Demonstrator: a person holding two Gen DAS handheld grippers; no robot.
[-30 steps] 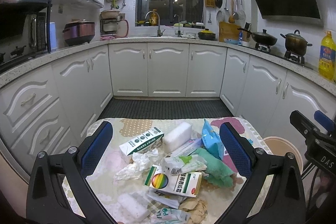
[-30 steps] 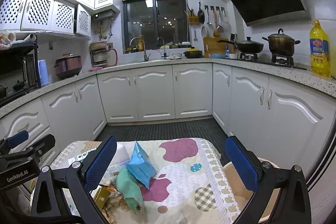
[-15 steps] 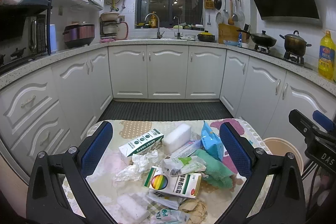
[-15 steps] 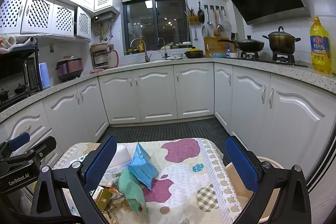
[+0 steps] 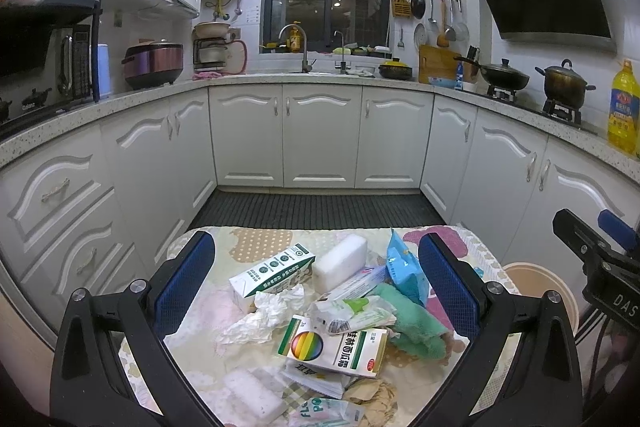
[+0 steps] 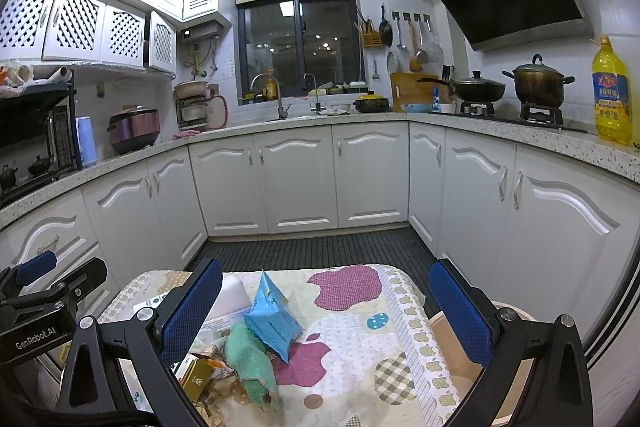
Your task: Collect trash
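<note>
Left wrist view: left tool [image 5: 316, 283] has crept closer, wide open and empty, over the trash pile [image 5: 320, 315] at 6 o'clock. Right tool [image 6: 326, 311] is open, empty too.

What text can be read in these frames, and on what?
"GenRobot.AI": left gripper's housing, seen from the right wrist.
"DAS": right gripper's housing, cut off by the frame edge.
"Galanz": microwave, faint.
Rainbow box, green carton, oil bottle: print too small or blurred to read.
</note>
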